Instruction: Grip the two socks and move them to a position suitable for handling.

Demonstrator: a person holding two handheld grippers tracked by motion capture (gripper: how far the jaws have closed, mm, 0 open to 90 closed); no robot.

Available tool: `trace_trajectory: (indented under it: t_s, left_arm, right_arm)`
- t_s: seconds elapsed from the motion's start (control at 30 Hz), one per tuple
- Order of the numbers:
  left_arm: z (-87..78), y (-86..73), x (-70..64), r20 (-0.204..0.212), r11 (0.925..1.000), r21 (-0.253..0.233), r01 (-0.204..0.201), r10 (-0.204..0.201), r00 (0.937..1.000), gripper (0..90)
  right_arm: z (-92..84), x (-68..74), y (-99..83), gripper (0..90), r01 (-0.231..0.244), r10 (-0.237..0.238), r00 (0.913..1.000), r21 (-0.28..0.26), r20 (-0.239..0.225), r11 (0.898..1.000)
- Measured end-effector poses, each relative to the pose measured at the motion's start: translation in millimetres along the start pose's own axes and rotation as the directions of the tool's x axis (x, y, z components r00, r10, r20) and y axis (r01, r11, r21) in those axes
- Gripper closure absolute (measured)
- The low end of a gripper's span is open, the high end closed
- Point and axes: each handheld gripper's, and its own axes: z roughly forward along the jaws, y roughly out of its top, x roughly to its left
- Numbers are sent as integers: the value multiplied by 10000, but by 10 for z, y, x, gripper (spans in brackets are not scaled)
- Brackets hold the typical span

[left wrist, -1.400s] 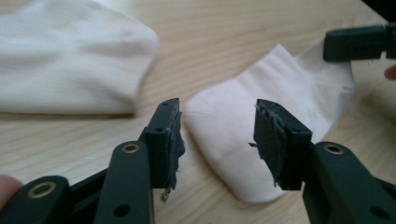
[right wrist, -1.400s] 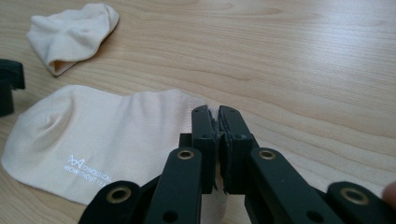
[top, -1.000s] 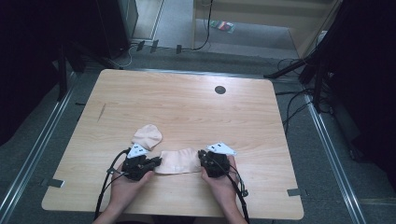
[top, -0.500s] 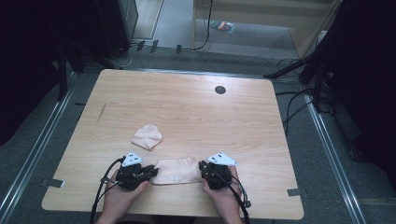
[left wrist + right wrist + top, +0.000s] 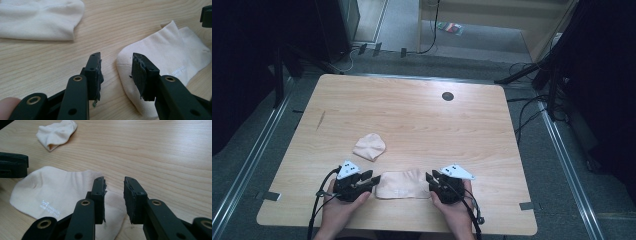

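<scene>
A cream sock (image 5: 401, 184) lies flat near the table's front edge, between my two grippers. My left gripper (image 5: 373, 180) points at its left end. Its jaws have just been opening, and the sock's end (image 5: 162, 55) lies loose under the gap (image 5: 116, 67) with no pad pressing on it. My right gripper (image 5: 430, 178) faces the sock's right end, its jaws (image 5: 113, 192) also just opened, with the sock's edge (image 5: 57, 192) beneath them and free. A second cream sock (image 5: 369, 146) lies crumpled farther back on the left.
The wooden table (image 5: 422, 120) has a small dark round hole (image 5: 447, 96) at the back right. The crumpled sock (image 5: 37, 20) sits just beyond my left gripper. Cables trail from both grippers over the front edge.
Both grippers drew back a little toward the front edge with the sock stretched between them. Their jaws then parted and let go of it; it now lies flat.
</scene>
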Motion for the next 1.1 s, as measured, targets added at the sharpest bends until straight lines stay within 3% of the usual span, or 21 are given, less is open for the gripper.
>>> trace_trajectory:
  t_s: [0.1, 0.43, 0.53, 0.6, 0.67, 0.77, 0.87, 0.97, 1.1]
  left_arm:
    - [23, -12, -40, 63, 9998, 93, -180, 180, 9998, 600]
    - [105, -37, -176, 143, 9965, 270, -797, 793, 9967, 582]
    - [128, -43, -217, -439, 9921, 419, -1181, 1199, 9918, 580]
    - [128, -43, -225, -914, 9880, 554, -1439, 1485, 9847, 585]
    - [128, -47, -223, -1117, 9864, 654, -1511, 1577, 9812, 582]
    - [128, -44, -212, -1173, 9880, 659, -1397, 1467, 9822, 574]
    - [118, -39, -182, -972, 9918, 539, -1159, 1207, 9879, 528]
    - [61, -15, -69, -301, 9992, 89, -399, 402, 9987, 480]
    - [-46, 30, 94, -207, 9985, -437, 325, -334, 9992, 456]
  right_arm:
    - [45, 26, -23, 697, 238, -236, 9997, 319, -53, 9992]
    - [177, 113, -131, 756, 868, -949, 9932, 1139, 669, 9897]
    - [175, 134, -137, 797, 903, -1012, 9907, 1173, 906, 9890]
    - [173, 126, -133, 812, 917, -1034, 9901, 1209, 947, 9884]
    - [167, 110, -127, 818, 771, -891, 9916, 1252, 935, 9891]
    - [162, 91, -122, 809, 775, -899, 9913, 1260, 961, 9890]
    - [150, 79, -113, 742, 674, -779, 9938, 1262, 799, 9897]
    - [100, 65, -80, 697, 589, -624, 9972, 797, 417, 9951]
    - [16, 50, 11, 662, 366, -367, 9993, 80, 99, 9993]
